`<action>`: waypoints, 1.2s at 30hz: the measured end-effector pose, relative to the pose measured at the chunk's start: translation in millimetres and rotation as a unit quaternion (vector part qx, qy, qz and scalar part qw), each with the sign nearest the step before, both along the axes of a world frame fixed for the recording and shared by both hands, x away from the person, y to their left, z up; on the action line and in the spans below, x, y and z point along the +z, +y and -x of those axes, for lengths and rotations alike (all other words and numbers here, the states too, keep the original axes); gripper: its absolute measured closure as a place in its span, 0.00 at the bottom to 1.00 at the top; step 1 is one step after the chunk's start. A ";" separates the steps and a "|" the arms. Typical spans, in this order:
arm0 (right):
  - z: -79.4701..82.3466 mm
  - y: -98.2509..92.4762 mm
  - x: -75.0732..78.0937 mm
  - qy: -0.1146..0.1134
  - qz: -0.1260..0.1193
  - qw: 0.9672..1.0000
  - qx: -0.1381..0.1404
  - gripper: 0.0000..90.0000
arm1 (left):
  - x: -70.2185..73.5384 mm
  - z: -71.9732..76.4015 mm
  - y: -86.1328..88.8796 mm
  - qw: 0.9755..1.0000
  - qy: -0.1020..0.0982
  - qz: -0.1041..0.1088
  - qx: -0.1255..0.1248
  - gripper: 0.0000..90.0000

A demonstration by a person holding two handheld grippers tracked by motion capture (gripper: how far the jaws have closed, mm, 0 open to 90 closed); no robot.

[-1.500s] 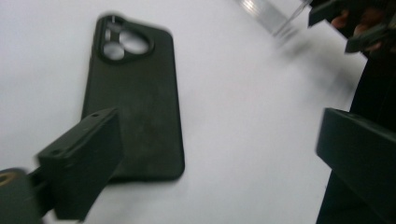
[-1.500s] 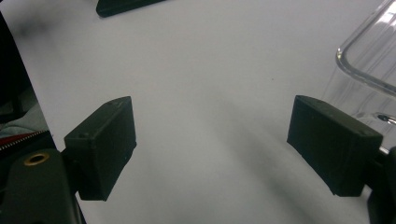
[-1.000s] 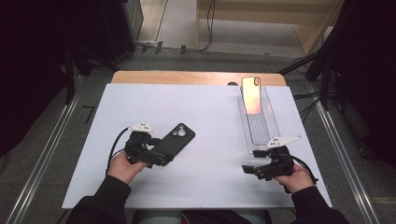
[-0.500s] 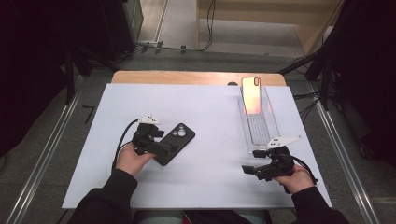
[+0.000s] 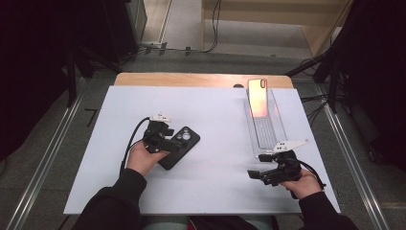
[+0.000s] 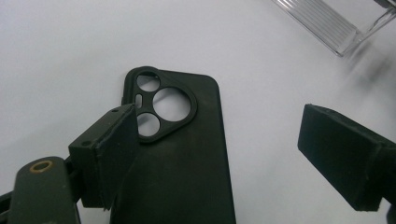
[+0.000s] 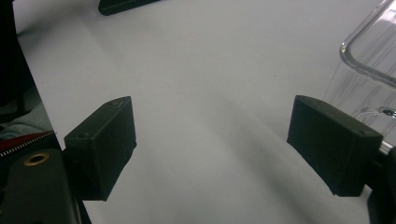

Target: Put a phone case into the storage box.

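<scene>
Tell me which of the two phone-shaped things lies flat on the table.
The black phone case by the left gripper lies flat, camera cutouts up. The orange-reflecting phone leans upright in the clear stand.

High view looks down; gripper views skim the shared white table (image 5: pixel 220 115) closely.

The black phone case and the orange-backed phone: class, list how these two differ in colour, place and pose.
The black phone case is matt and dark; the orange-backed phone is glossy. The case lies flat on the white table between the left gripper's jaws; the phone leans in the clear plastic stand, untouched. Both show their camera ends, facing up.
</scene>
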State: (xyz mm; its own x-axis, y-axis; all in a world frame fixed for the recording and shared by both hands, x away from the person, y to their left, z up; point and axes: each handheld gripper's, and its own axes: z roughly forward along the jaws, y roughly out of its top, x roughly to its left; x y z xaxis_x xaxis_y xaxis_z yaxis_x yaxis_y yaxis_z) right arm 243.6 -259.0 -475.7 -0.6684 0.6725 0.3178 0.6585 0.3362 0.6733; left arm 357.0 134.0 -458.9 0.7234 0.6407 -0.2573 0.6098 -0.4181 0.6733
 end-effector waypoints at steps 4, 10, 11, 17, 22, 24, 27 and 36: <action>-0.2 -0.3 -0.1 0.000 0.000 1.000 0.000 0.15 | -5.7 -4.0 -3.9 1.000 -0.003 -0.014 0.000 0.14; 0.1 -0.2 0.2 0.000 0.001 1.000 -0.001 0.15 | -9.7 -4.7 -6.2 1.000 -0.008 -0.025 0.007 0.14; 0.0 -0.2 0.2 -0.001 0.001 1.000 0.000 0.15 | -10.0 -4.6 -5.9 0.999 -0.010 -0.029 0.007 0.14; 0.2 0.1 0.3 0.000 0.001 1.000 0.000 0.15 | -14.1 -3.6 -6.8 0.999 -0.016 -0.045 0.009 0.15; 0.5 -0.1 0.7 -0.001 0.002 1.000 0.001 0.15 | -15.7 -2.1 -7.7 0.998 -0.021 -0.055 0.009 0.15; 0.5 0.0 0.5 -0.001 0.001 1.000 0.000 0.15 | -17.7 -2.0 -7.7 0.998 -0.022 -0.061 0.010 0.15; 0.7 0.0 0.6 -0.001 0.002 1.000 0.001 0.15 | -20.4 -2.2 -7.7 0.997 -0.021 -0.070 0.010 0.15; 0.4 0.6 0.1 -0.001 0.003 1.000 0.002 0.15 | -28.2 -1.5 -8.9 0.996 -0.022 -0.090 0.008 0.16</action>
